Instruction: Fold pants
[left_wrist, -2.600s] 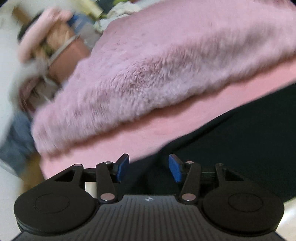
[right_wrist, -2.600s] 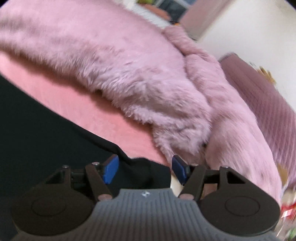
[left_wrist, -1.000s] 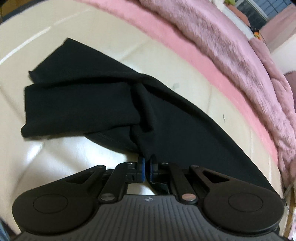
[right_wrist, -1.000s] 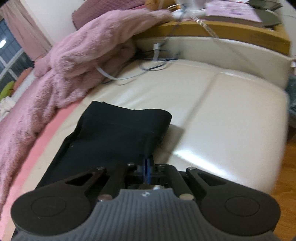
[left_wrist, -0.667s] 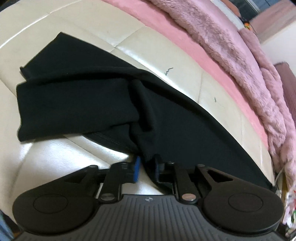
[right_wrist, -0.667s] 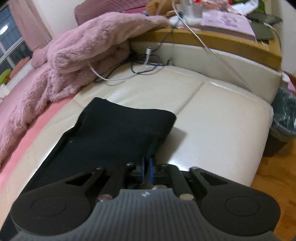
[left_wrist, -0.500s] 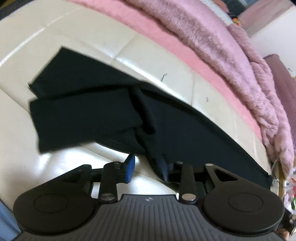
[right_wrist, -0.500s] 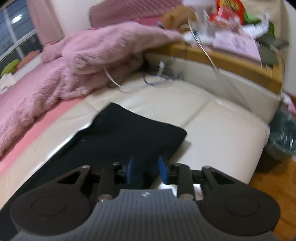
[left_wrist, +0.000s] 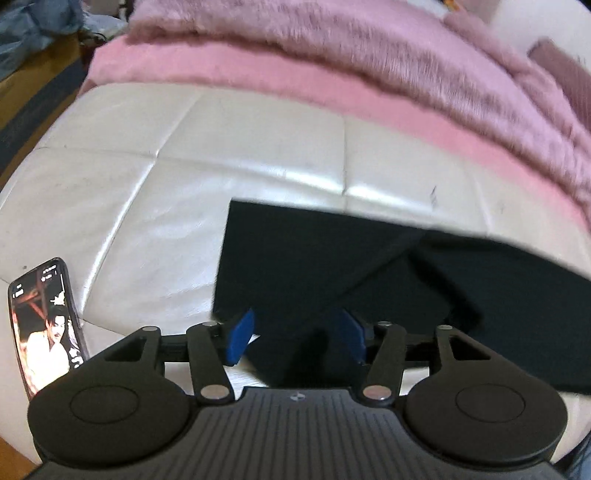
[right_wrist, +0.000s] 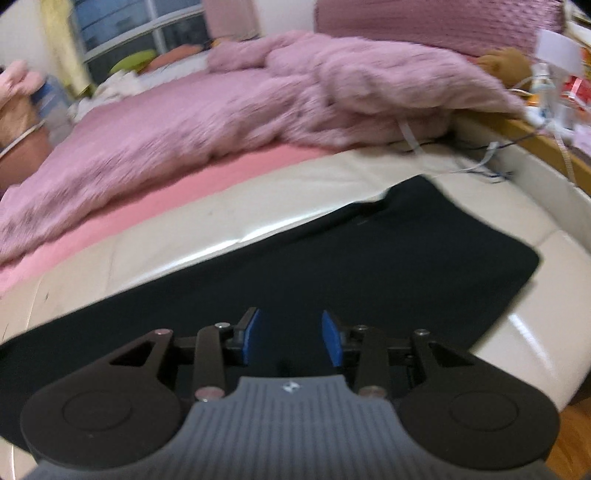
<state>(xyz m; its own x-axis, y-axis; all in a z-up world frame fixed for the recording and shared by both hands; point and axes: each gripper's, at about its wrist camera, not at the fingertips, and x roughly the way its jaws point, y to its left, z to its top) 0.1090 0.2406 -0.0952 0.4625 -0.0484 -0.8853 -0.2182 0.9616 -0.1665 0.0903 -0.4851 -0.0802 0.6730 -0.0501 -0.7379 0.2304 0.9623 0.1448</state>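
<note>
The black pants (left_wrist: 369, 266) lie flat on a cream leather bench (left_wrist: 166, 177). In the left wrist view one end lies folded over, with a diagonal fold edge. My left gripper (left_wrist: 295, 338) is open, its blue pads either side of the near edge of the cloth. In the right wrist view the pants (right_wrist: 369, 266) stretch as a long band across the bench (right_wrist: 546, 314). My right gripper (right_wrist: 291, 338) is open just above the cloth, holding nothing.
A phone with a lit screen (left_wrist: 46, 325) lies on the bench's near left corner. A pink sheet (left_wrist: 258, 74) and fluffy pink blanket (right_wrist: 221, 110) lie behind the bench. Cables (right_wrist: 480, 162) and a cluttered shelf (right_wrist: 554, 92) are at the far right.
Both grippers were shut on the pants a second ago. They have opened and let the cloth go. The pants now lie flatter on the bench, and both cameras have swung round.
</note>
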